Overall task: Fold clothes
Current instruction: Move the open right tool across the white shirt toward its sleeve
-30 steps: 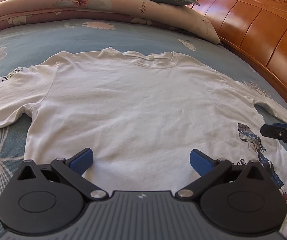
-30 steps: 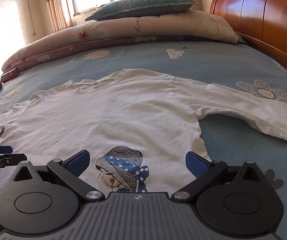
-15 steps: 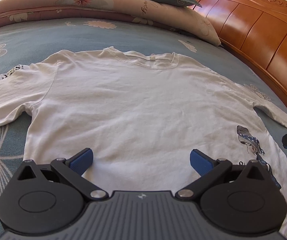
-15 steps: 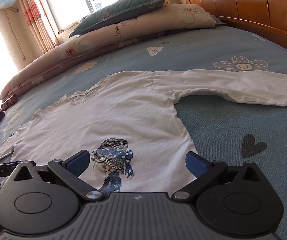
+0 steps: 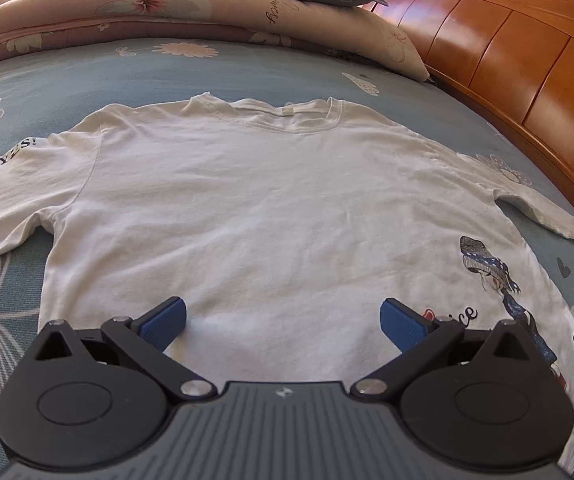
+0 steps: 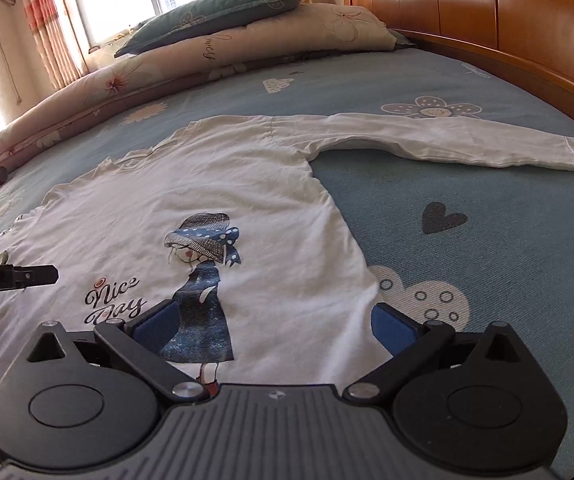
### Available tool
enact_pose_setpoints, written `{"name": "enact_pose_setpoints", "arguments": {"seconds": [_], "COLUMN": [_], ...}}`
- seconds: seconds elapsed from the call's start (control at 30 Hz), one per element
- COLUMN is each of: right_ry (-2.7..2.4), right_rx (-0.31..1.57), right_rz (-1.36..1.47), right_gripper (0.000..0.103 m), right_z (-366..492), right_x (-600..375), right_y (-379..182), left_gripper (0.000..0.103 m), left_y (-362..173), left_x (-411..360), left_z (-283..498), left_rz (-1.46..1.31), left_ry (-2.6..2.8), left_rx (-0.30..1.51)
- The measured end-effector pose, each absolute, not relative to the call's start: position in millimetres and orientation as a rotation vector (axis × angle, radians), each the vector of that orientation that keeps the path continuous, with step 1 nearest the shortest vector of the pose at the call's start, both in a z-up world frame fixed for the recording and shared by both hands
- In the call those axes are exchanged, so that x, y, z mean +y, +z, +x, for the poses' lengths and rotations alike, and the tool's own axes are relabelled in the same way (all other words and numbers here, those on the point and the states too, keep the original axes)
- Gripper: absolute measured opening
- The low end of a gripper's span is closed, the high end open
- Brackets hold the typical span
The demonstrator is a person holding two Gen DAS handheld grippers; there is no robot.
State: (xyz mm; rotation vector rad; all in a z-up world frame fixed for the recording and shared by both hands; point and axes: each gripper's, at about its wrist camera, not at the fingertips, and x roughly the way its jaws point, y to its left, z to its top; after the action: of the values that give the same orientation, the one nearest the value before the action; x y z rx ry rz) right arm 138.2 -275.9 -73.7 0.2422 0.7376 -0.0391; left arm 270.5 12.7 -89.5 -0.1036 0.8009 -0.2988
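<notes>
On bed, white shirt (image 5: pixel 271 208) flat; both grippers, left gripper (image 5: pixel 283 320) & right gripper (image 6: pixel 275 322), spread, empty, prob. above hem. Pinch hem corners evenly, lift together.

The right hand-held gripper (image 6: pixel 275 326) now hangs farther toward the white long-sleeved shirt (image 6: pixel 207 216)'s 3 o'clock hem corner than a second ago; the whole right sleeve (image 6: pixel 447 140) and the "Nice Day" lettering (image 6: pixel 113 300) have come into its view. In the left view it has slipped to the 3 o'clock edge.
</notes>
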Motion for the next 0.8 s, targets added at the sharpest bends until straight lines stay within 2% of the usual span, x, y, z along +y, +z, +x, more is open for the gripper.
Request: {"name": "enact_pose_setpoints", "arguments": {"seconds": [0.17, 0.63, 0.8], "right_ry": [-0.081, -0.131, -0.123], "right_rx": [0.762, 0.818, 0.861], "right_rz": [0.131, 0.139, 0.195], "right_gripper": [0.103, 0.103, 0.103], "right_z": [129.5, 125.0, 134.8], "right_x": [-264.0, -264.5, -267.7], "right_y": [-95.4, -92.4, -75.5], "left_gripper": [0.102, 0.102, 0.102], "left_y": [-90.8, -94.4, -92.7], "left_x": [15.5, 16.0, 18.4], "left_z": [270.8, 270.8, 271.0], "left_rz": [-0.135, -0.154, -0.164], "left_ry": [-0.302, -0.290, -0.300], "left_rx": [0.800, 0.781, 0.786]}}
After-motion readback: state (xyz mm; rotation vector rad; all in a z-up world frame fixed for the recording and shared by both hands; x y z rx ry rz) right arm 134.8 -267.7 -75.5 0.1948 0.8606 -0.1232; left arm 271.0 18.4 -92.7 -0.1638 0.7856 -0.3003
